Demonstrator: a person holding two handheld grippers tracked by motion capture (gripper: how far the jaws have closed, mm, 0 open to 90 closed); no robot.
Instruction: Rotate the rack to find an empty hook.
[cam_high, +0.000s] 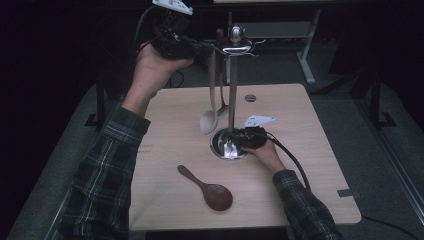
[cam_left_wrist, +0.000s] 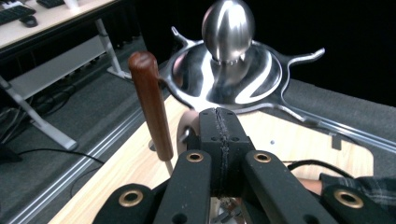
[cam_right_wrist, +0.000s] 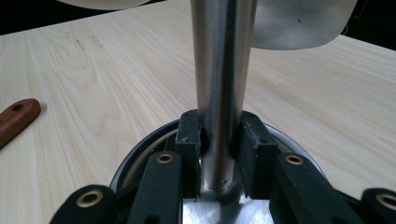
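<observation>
A steel utensil stand has a pole (cam_high: 232, 90), a round base (cam_high: 220, 150) and a hooked top with a ball knob (cam_left_wrist: 228, 28). My right gripper (cam_high: 235, 141) is low on the table, shut on the pole (cam_right_wrist: 222, 70) just above the base. My left gripper (cam_high: 207, 49) is held high by the hooks. Its jaws (cam_left_wrist: 219, 116) are pressed together on the handle end of a pale spoon (cam_high: 209, 120) that hangs straight down. A metal turner with a brown wooden handle (cam_left_wrist: 152, 107) hangs from a hook beside it. A dark wooden spoon (cam_high: 212, 192) lies on the table.
The light wooden table (cam_high: 300, 150) has a small round grommet (cam_high: 250, 98) at the back. The turner's metal blade (cam_right_wrist: 299, 23) hangs close behind the pole. Desk legs and a grey floor (cam_left_wrist: 56, 107) lie beyond the table's far edge.
</observation>
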